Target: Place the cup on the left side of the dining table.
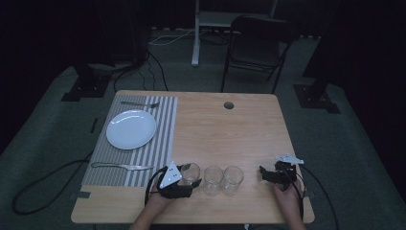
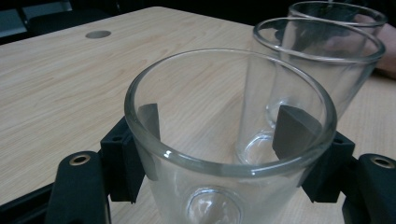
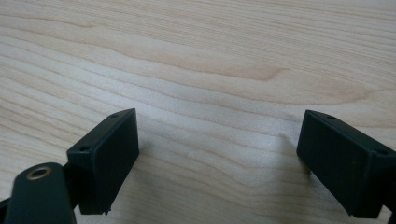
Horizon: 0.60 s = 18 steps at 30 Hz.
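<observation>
High view: a pale wooden table [image 1: 225, 129] seen from above in a dim room, with a person's two hands entering from the near edge. Along that edge three clear drinking glasses stand upright in a row, close together. The left gripper [image 1: 187, 180] is at the leftmost glass [image 1: 190, 173], and the middle glass [image 1: 213, 179] and right glass [image 1: 232, 179] stand just beside it. The right gripper [image 1: 265, 172] rests near the table's right side, apart from the glasses, pointing toward them.

Farther left lies a grey striped placemat [image 1: 160, 139] holding a white plate [image 1: 131, 129], with a knife [image 1: 122, 166] on the near side and a fork [image 1: 140, 104] on the far side. A round hole [image 1: 229, 105] marks the far part of the tabletop. Beyond the table stand a dark chair [image 1: 256, 45] and black cables [image 1: 153, 69] on grey carpet.

Left gripper view: the jaws sit on either side of the leftmost glass [image 2: 229, 140], their pads [image 2: 294, 130] visible through the wall and pressed to its outside, so the glass is clasped between them. The other two glasses stand behind it.

Right gripper view: the two black jaws are spread wide over bare wood grain, nothing between them.
</observation>
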Available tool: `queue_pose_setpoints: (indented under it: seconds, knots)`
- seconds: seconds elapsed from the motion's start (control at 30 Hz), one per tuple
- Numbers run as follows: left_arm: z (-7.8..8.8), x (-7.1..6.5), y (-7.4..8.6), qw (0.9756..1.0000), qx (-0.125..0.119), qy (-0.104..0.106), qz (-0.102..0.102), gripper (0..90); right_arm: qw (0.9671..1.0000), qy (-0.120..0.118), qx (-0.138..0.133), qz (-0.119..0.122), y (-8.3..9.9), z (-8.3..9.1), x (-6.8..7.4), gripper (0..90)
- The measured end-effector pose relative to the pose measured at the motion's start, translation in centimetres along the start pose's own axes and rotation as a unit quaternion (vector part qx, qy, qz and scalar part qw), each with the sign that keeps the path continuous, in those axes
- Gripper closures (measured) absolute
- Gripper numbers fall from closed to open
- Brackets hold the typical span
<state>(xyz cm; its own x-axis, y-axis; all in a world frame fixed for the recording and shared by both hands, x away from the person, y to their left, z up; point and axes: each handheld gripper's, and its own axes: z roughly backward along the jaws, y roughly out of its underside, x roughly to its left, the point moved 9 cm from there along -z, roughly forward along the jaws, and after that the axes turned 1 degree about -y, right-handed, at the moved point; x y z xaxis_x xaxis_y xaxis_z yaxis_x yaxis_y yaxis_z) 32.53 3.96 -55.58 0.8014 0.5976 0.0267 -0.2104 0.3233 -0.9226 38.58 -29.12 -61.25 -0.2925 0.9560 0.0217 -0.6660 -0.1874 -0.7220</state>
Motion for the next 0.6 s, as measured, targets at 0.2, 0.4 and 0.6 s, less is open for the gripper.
queue_pose_setpoints:
  seconds: [0.2,0.4,0.6]
  knots:
    - [0.2,0.6,0.0,0.9999,0.000,0.000,0.015,29.7,1.0000,0.000,0.000,0.000,0.0,0.0,0.0,12.4]
    - [0.5,1.3,-0.2,0.9998,0.003,-0.011,0.016,29.7,1.0000,0.000,0.000,0.000,0.0,0.0,0.0,12.6]
    - [1.5,2.7,-1.1,0.9988,-0.014,-0.043,0.019,29.7,1.0000,0.000,0.000,0.001,0.0,0.0,0.0,12.6]
